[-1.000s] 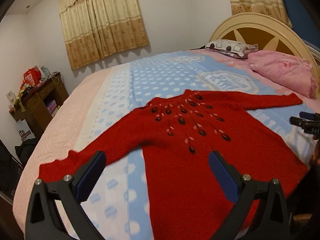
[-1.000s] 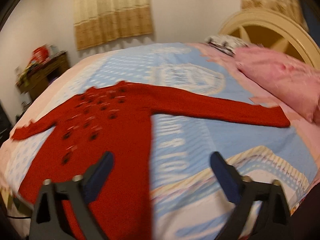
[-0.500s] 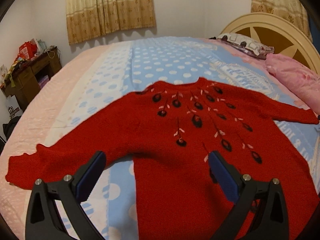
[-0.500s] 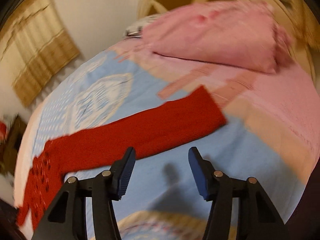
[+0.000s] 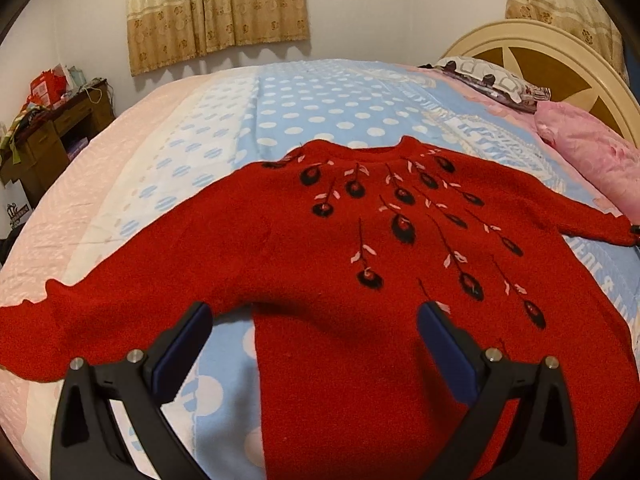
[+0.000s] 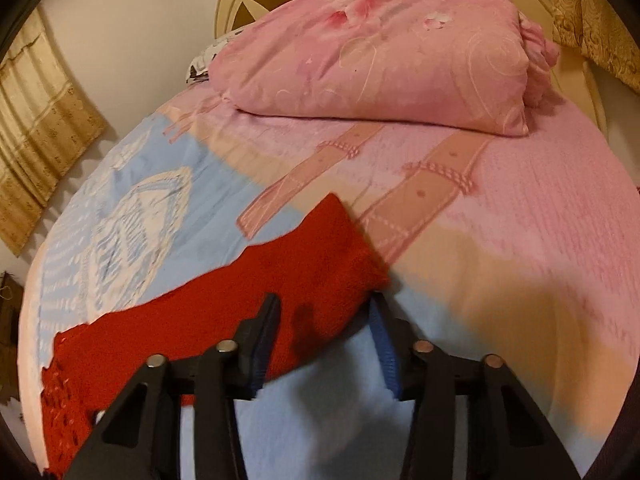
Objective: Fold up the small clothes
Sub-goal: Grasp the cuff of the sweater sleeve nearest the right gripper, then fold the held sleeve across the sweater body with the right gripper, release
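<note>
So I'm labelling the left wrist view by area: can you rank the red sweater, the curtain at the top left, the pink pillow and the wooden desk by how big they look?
Largest to smallest:
1. red sweater, close to the camera, so enlarged
2. curtain
3. pink pillow and wooden desk look about alike; both are cut by the frame edge, so no ranking.

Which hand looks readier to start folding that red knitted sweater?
The right gripper: its closing jaws already straddle the red knitted sweater's sleeve end. The left gripper hovers open above it.

Right gripper [image 6: 326,320] closing over sleeve [image 6: 312,264] (contact unclear).
</note>
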Tool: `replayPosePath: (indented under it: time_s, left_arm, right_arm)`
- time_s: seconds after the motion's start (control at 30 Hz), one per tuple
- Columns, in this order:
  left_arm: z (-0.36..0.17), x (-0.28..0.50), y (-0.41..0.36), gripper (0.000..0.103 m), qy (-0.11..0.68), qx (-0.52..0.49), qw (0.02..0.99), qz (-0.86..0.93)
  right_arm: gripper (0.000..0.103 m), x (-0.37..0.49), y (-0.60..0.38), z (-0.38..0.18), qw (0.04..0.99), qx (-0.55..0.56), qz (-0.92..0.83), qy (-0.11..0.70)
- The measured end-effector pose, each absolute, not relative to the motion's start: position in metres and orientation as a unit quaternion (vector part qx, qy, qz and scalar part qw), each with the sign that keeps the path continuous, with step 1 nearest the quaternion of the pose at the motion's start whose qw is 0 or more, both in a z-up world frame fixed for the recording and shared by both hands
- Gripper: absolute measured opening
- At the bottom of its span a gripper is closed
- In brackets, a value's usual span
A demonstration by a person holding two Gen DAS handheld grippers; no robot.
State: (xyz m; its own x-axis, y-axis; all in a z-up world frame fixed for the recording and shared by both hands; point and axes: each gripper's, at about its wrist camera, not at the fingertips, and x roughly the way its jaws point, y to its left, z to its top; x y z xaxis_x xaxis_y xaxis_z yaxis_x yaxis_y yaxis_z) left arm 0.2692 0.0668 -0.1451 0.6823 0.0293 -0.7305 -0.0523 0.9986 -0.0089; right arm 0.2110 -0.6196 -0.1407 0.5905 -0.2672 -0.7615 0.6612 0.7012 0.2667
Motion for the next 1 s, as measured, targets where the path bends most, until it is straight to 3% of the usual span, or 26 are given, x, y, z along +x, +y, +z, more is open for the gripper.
replayPosePath:
  time_s: [0.07,0.2,0.6,1.0]
  left_arm:
    - [-0.146,0.269,0.07,0.103,0.398,-0.021,0.917,0.022]
    - [-0.147,0.269,0.074,0.103,0.398,-0.026,0.917,0.024]
    - [-0.147,0.26,0.082,0.103,0.394,-0.047,0.918,0.019]
    - [-0.145,0.25,0.102,0.103,0.389,-0.064,0.919,0.027]
  right_arm:
    - [0.019,0.216,-0.623,-0.142,0.848,0.271,-0.277,0.361]
    - [0.009,0.218,-0.621,-0.136,0.854,0.275,-0.27,0.349]
    - [0.007,0.25,-0.537,-0.061,0.91,0.225,-0.172,0.302]
    - [0.007,0.311,-0.415,-0.026,0.933,0.172,-0.07,0.31]
